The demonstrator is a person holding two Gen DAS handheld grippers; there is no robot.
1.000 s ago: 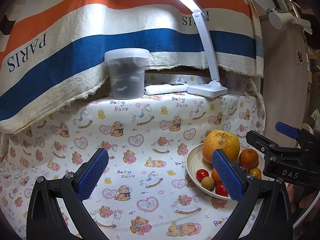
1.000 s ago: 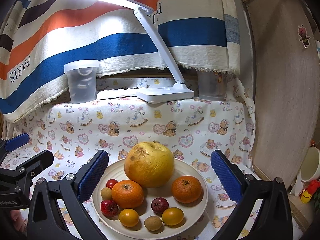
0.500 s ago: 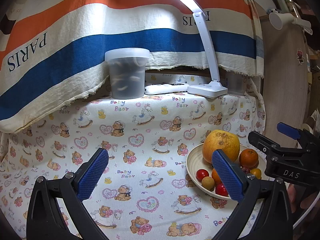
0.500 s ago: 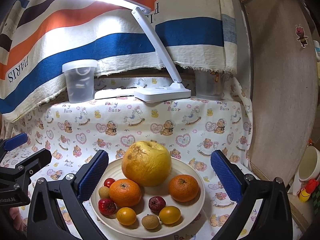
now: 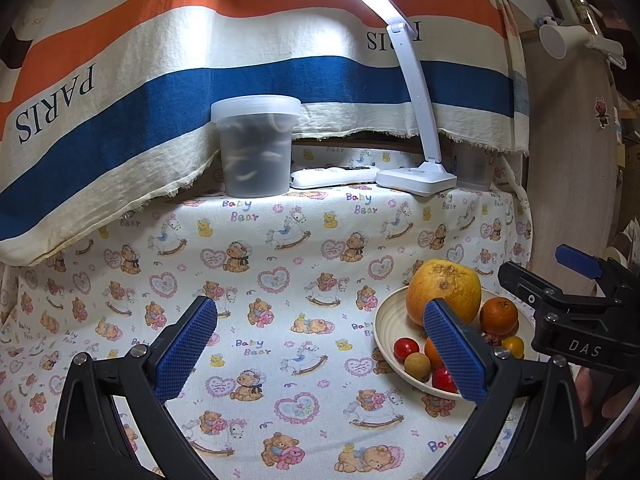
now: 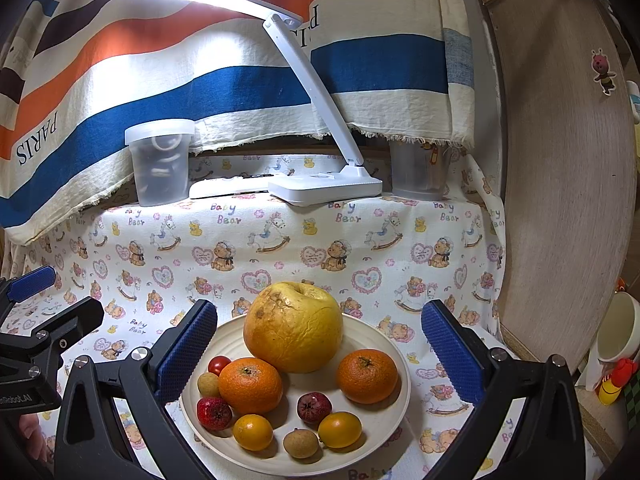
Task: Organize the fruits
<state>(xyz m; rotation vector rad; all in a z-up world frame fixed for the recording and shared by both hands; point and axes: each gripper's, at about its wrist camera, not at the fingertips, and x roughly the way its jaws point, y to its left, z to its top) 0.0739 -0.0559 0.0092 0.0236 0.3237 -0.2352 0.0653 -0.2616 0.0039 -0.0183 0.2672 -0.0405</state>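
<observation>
R gripper (image 6: 318,354) hangs over the plate (image 6: 394,354), fingers wide apart and holding nothing; the fruit sits directly ahead and below, between the two blue pads. Nearest the camera: a small brown fruit (image 6: 301,443) and two yellow-orange ones; behind them two oranges, w/ the left orange (image 6: 251,385) just inside the L pad. Furthest back on the plate is the big yellow fruit (image 6: 293,326), roundish, no clear long axis. L gripper (image 5: 320,354) is also spread and empty, over bare worktop (image 5: 280,280); the plate lies off to its right, so R hand is nearer. Only the R view shows all the fruit; in the L view its own finger hides part of the plate. At the back, the lidded tub (image 5: 256,146) and lamp (image 5: 416,176).
</observation>
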